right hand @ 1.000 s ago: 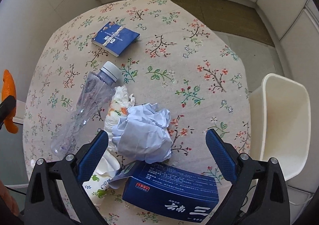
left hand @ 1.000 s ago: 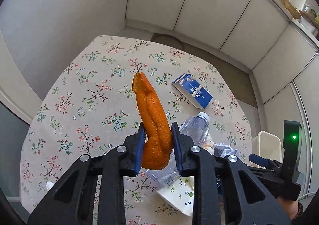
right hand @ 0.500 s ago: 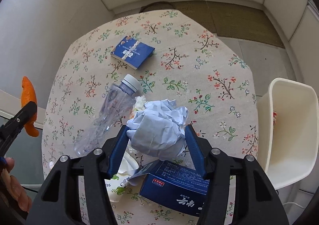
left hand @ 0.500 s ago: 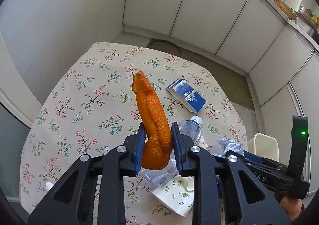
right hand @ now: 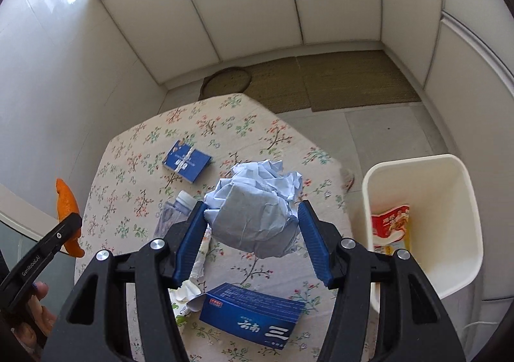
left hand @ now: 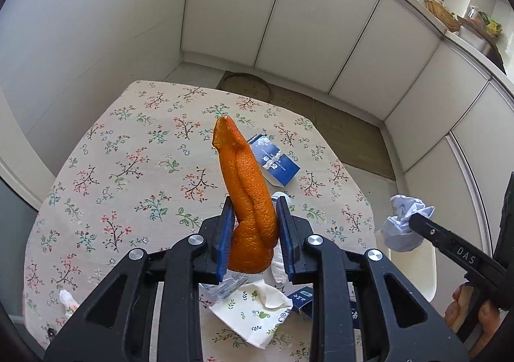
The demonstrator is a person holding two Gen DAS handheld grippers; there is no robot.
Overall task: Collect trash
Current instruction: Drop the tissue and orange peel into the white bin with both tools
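My left gripper [left hand: 253,227] is shut on a long orange peel [left hand: 247,195], held upright above the flowered table [left hand: 128,169]; the peel [right hand: 66,201] also shows at the left edge of the right wrist view. My right gripper [right hand: 252,230] is shut on a crumpled pale-blue paper ball [right hand: 257,211], lifted off the table; the same ball [left hand: 403,227] hangs at the right in the left wrist view. A white bin [right hand: 462,188] stands beside the table at right, with a red and yellow wrapper [right hand: 390,224] inside.
On the table lie a clear plastic bottle [right hand: 175,211], a small blue box [right hand: 188,161], a larger blue carton [right hand: 253,313] near the front edge, and a flowered paper napkin [left hand: 253,310]. A small white scrap [left hand: 67,297] lies at the left. White cabinets ring the room.
My right gripper closed on the paper ball and lifted it off the table, toward the bin side. My left gripper rose a little, still gripping the peel.
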